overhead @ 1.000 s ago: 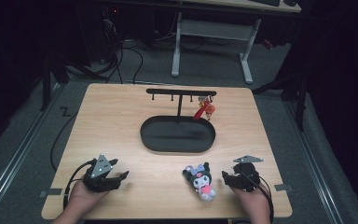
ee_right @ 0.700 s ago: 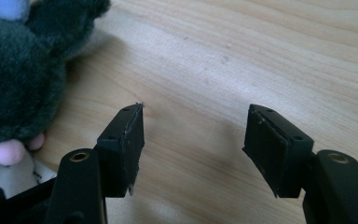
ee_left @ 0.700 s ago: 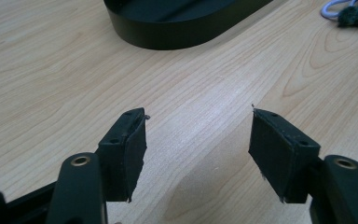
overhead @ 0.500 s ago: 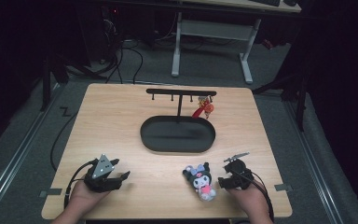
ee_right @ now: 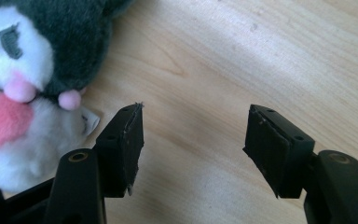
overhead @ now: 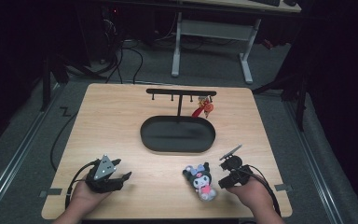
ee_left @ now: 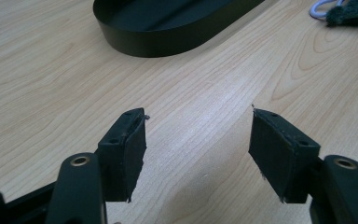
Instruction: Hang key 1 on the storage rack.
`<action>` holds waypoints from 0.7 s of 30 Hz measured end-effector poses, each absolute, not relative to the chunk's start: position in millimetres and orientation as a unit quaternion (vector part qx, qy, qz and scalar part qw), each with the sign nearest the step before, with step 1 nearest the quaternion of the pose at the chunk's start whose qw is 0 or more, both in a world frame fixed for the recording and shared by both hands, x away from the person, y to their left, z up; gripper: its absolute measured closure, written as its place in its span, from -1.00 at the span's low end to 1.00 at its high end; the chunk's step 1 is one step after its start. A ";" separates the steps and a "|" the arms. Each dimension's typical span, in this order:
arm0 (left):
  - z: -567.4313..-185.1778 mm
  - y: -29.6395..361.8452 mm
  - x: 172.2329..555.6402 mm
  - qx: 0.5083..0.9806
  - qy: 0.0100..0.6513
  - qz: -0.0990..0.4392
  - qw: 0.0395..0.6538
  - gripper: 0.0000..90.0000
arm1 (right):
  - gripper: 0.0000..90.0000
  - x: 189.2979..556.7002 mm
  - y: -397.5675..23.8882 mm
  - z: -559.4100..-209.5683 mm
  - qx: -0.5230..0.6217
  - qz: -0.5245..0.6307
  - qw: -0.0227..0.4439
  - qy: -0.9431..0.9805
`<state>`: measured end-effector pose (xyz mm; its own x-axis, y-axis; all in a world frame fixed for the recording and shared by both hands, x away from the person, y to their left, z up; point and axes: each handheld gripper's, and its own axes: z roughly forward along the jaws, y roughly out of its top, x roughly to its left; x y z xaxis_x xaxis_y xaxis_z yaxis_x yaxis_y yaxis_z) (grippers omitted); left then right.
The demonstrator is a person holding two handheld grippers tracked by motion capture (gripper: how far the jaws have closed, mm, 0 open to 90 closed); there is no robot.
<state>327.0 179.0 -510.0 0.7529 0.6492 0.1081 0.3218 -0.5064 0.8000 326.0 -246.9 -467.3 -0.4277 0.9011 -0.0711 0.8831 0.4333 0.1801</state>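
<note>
The plush toy (overhead: 200,180), dark-eared with a white face and pink body, lies on the table (overhead: 121,121) just beside the right gripper (overhead: 223,179), on that gripper's left. In the right gripper view the plush toy (ee_right: 32,79) sits just left of the left jaw, not between the pads; a small white tag (ee_right: 89,121) of it lies by the pad. The right gripper (ee_right: 193,144) stands wide, with bare wood between its jaws and nothing held. Compared with a second ago, it has lifted a little and drawn closer to the toy, its grey plate now tilted up. The left gripper (overhead: 114,179) is well apart from the toy, unmoved, jaws wide and empty (ee_left: 198,149); ahead of it lies the black oval tray (ee_left: 168,28).
</note>
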 end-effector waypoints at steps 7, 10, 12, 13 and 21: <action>-512.5 180.9 323.9 0.847 0.287 0.202 0.400 -0.20 | -0.17 328.1 -250.0 -466.3 0.539 0.039 0.063 0.839; -511.4 184.0 323.3 0.844 0.292 0.202 0.402 -0.20 | -0.17 327.8 -248.6 -464.3 0.540 0.037 0.062 0.839; -510.4 184.9 324.2 0.843 0.293 0.203 0.403 -0.20 | -0.15 326.7 -242.9 -457.5 0.527 0.047 0.077 0.845; -510.4 184.9 324.2 0.843 0.293 0.203 0.403 -0.20 | -0.15 326.7 -242.9 -457.5 0.527 0.047 0.077 0.845; -512.9 179.4 326.4 0.848 0.287 0.198 0.398 -0.20 | -0.23 322.7 -213.9 -430.3 0.507 0.074 0.062 0.857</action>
<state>326.4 179.4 -512.9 0.7570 0.6446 0.1068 0.3295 -0.5177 0.7896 322.7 -213.9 -430.3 -0.4789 0.8773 -0.0319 0.8588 0.4757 0.1902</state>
